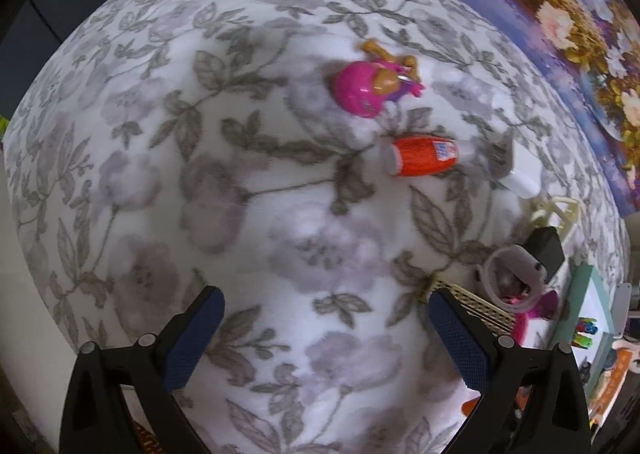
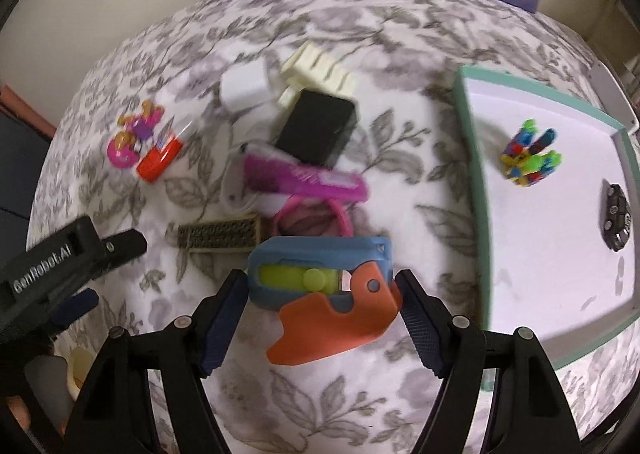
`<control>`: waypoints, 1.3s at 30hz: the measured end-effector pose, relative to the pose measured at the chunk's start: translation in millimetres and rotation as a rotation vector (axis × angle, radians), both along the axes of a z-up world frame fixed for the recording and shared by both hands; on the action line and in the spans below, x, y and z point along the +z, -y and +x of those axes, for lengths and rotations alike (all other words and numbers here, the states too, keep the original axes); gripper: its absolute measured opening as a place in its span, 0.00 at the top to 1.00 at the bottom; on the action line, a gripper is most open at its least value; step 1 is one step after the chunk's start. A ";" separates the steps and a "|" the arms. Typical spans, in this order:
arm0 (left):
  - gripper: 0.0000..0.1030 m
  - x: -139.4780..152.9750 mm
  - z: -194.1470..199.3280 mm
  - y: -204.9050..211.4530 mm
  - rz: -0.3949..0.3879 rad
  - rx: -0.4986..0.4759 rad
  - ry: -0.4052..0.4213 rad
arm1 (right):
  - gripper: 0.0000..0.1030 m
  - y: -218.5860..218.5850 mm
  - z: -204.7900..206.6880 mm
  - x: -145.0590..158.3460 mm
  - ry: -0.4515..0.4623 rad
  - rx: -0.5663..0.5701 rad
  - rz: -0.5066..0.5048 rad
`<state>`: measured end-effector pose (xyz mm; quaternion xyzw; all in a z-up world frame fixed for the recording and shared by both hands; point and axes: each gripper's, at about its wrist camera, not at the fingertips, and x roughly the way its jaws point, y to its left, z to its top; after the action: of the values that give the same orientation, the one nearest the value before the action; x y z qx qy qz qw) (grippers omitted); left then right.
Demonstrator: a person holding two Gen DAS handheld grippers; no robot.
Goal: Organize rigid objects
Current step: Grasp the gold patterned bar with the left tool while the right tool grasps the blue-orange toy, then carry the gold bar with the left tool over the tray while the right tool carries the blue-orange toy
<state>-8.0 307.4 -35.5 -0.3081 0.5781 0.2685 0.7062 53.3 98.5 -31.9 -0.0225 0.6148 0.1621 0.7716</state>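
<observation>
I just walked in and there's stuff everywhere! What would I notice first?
Probably the blue and orange toy lying right between the open fingers of the right tool. Behind it sits a jumble with a pink toy and a black box on the flowery cloth. To the right is a white tray holding a bundle of colourful blocks.

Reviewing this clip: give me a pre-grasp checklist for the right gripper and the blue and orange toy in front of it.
1. Right gripper open: ok.
2. Blue and orange toy between the fingers: ok.
3. Pads touching the toy: cannot tell, image blurred.
4. Left gripper clear of the toy: ok, off to the side.
5. Free space in the green-rimmed tray: ok; the brick cluster and a dark gadget leave room.
</observation>
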 end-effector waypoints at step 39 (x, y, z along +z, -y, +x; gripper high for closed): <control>0.17 -31.7 61.6 87.2 -0.046 -0.370 0.103 | 0.26 87.7 39.1 19.2 -0.012 -0.199 0.056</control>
<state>53.6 220.2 -67.2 -0.2262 0.5940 0.1047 0.7648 92.4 10.8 -12.6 0.0611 0.6140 0.1019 0.7803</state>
